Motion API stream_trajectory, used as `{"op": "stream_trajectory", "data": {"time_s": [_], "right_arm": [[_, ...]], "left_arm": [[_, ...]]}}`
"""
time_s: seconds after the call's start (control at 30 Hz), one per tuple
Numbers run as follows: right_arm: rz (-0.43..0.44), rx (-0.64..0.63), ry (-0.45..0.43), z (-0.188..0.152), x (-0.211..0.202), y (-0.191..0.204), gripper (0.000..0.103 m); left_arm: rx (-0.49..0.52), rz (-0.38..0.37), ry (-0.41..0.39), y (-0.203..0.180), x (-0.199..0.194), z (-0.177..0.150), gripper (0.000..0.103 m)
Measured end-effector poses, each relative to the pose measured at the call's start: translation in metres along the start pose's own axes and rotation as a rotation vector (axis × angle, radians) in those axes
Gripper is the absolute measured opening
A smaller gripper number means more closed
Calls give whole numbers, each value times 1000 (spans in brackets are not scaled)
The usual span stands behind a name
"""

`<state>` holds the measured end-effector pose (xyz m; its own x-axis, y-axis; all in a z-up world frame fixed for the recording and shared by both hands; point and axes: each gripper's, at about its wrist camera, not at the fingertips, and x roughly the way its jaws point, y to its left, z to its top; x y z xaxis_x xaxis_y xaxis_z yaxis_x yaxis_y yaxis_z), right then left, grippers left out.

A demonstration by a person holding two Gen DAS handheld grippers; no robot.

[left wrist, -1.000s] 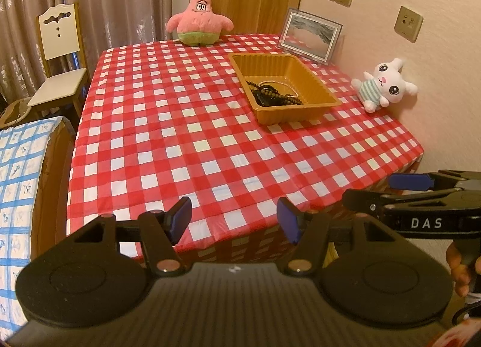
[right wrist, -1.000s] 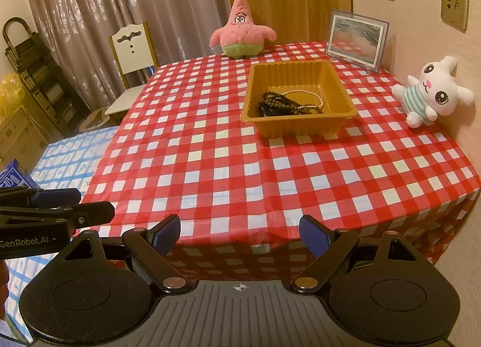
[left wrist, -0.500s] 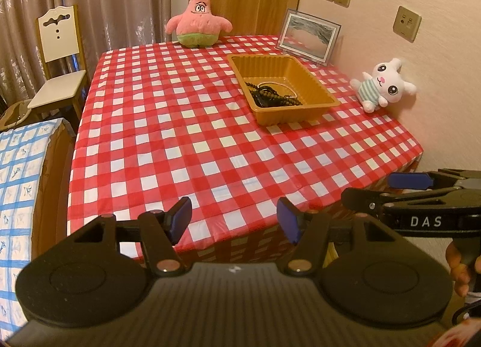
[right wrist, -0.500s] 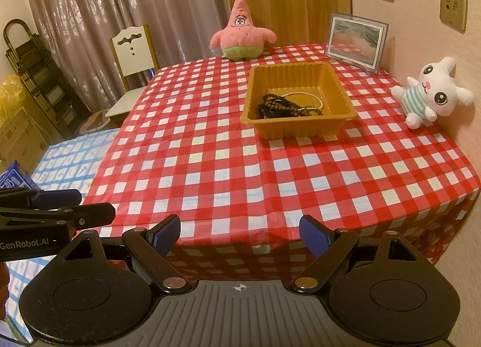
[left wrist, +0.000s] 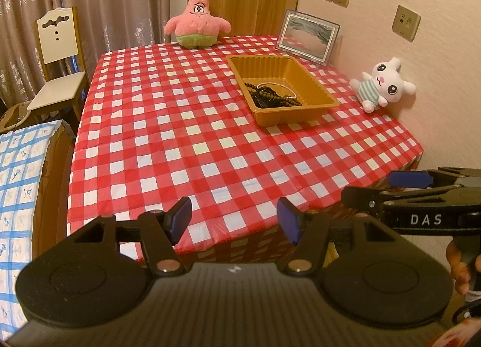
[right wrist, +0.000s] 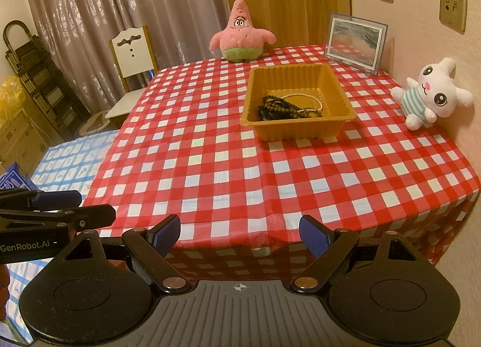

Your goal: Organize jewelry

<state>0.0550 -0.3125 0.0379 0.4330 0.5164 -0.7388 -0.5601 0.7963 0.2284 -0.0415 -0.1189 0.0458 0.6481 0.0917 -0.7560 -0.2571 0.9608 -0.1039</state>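
A golden-brown plastic tray (left wrist: pixel 312 76) (right wrist: pixel 336 88) sits toward the far right of the red-checked table. Inside it lie dark bead strands (left wrist: pixel 272 97) (right wrist: pixel 281 105) and a thin pale necklace (right wrist: pixel 303 97). My left gripper (left wrist: pixel 234 220) is open and empty, held off the table's near edge. My right gripper (right wrist: pixel 240 234) is open and empty, also off the near edge. Each gripper shows from the side in the other's view: the right one (left wrist: pixel 387 187), the left one (right wrist: pixel 87 205).
A pink star plush (right wrist: pixel 242 37) sits at the table's far edge. A framed picture (right wrist: pixel 354 42) and a white bunny plush (right wrist: pixel 433 94) stand along the right wall. A white chair (right wrist: pixel 132 58) and a blue-checked surface (left wrist: pixel 18 172) lie to the left.
Both views have shifted very slightly; the table and tray look a touch farther. Both grippers stay open and empty.
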Motion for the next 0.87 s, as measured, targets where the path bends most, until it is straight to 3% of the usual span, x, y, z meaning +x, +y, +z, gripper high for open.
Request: {"op": "stream_trajectory", "data": {"time_s": [0.87], "right_arm": [[-1, 2, -1, 3, 2, 0, 86]], "left_arm": [[18, -8, -19, 2, 1, 7, 60]]}}
